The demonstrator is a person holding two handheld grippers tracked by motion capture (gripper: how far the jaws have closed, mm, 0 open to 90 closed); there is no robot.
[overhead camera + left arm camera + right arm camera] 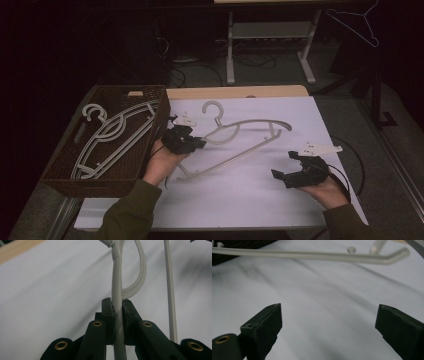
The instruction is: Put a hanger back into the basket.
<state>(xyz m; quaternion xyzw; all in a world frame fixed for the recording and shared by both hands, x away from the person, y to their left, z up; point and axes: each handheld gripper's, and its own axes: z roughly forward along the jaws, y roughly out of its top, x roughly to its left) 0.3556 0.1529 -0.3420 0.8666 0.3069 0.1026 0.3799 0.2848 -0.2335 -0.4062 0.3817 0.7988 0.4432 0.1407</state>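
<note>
hanger (239, 143), pale grey, lies on a white sheet (280, 190) covering a wooden table (235, 92), beside a dark woven basket (65, 181) that holds more hangers (112, 137); the room behind is dim, with a metal table frame (270, 35) and floor cables barely readable. left gripper (186, 141) has its jaws clamped on the hanger's arm. right gripper (295, 172) rests near the sheet's right edge, jaws wide apart and empty.

Dim room, grey floor (280, 75)
</note>
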